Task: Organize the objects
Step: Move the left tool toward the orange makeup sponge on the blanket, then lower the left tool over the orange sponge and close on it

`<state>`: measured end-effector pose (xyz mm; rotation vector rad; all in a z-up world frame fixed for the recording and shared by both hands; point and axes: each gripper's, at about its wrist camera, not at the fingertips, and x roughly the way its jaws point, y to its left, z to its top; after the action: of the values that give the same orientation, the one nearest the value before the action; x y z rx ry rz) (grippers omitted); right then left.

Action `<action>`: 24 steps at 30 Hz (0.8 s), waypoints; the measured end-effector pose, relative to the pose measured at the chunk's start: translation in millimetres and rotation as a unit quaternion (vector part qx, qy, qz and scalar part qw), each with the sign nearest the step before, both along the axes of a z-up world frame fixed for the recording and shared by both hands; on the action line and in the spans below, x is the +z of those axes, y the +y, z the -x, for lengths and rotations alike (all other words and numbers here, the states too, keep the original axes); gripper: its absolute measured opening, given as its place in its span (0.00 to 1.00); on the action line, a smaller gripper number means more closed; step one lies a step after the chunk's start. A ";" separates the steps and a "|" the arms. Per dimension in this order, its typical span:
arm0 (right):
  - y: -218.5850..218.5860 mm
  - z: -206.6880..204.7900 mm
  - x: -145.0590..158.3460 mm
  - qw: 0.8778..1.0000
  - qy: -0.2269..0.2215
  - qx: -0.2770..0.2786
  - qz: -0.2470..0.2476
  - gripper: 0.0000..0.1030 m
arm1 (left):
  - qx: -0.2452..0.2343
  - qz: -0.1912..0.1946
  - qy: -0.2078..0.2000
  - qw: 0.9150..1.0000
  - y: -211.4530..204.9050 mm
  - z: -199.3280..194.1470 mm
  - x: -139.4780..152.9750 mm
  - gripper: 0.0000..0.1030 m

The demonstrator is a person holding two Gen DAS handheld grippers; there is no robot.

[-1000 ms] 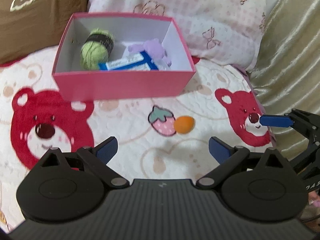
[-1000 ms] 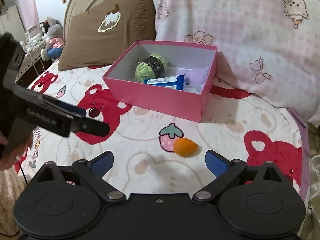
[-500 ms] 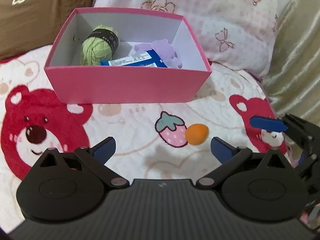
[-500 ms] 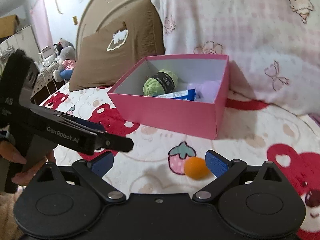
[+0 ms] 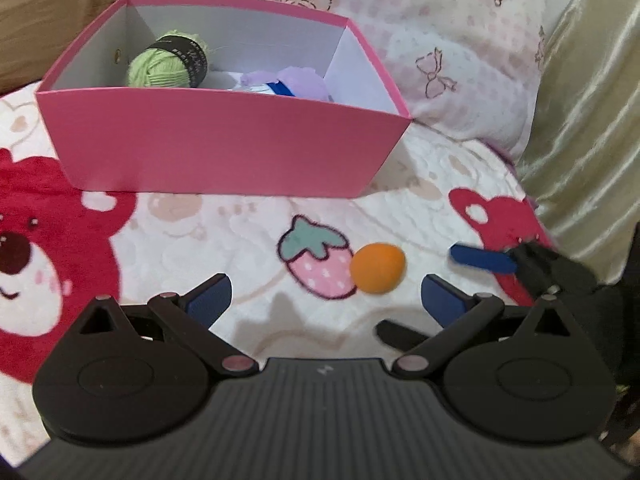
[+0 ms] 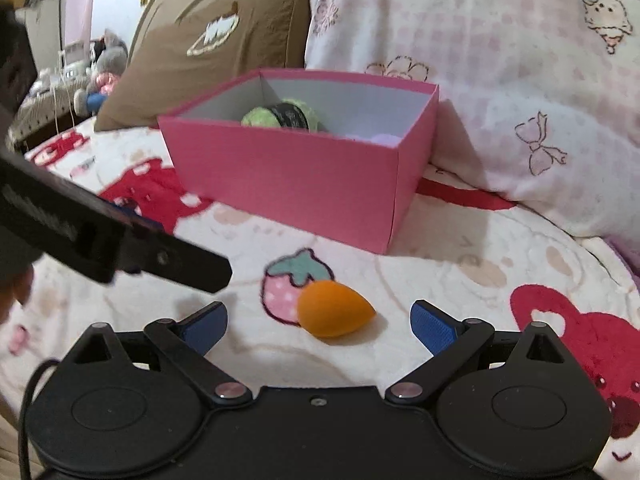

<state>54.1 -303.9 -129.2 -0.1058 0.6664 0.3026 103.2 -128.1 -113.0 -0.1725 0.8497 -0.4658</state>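
- Bed with bear-print blanket (image 6: 460, 280); pink box (image 6: 296, 184) ahead of both claws, holding green yarn (image 5: 168, 64).
- Right claw (image 6: 318, 322): spread wide, empty; orange sponge (image 6: 334, 310) on blanket between its fingertips.
- Left claw (image 5: 324, 300): wide, empty; sponge just ahead, to its right.
- Sponge likely light, soft, squashy; best gripped across rounded belly.

Matt cardboard box (image 5: 224, 148), fleecy blanket (image 5: 240, 232)

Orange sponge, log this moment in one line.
orange sponge: on blanket, outside pink box | right tongs: open, near | left tongs: open
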 end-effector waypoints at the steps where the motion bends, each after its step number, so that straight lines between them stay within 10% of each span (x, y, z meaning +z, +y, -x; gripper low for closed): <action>1: -2.0 -2.6 -3.3 1.000 0.003 -0.002 -0.006 0.97 | -0.001 0.005 -0.004 1.000 -2.3 -1.5 -2.1 0.99; 15: -15.5 -29.4 -43.1 0.996 0.065 0.007 -0.065 1.00 | 0.019 0.080 0.039 0.996 -16.4 -27.4 -42.2 0.96; 24: -12.0 -35.7 -35.9 0.996 0.068 0.016 -0.050 1.00 | -0.017 0.047 0.021 0.999 -33.2 -26.4 -38.9 0.80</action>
<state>89.7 -315.9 -165.1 -0.0007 0.7834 0.3750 129.5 -161.2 -151.9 -0.2549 0.8746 -0.5366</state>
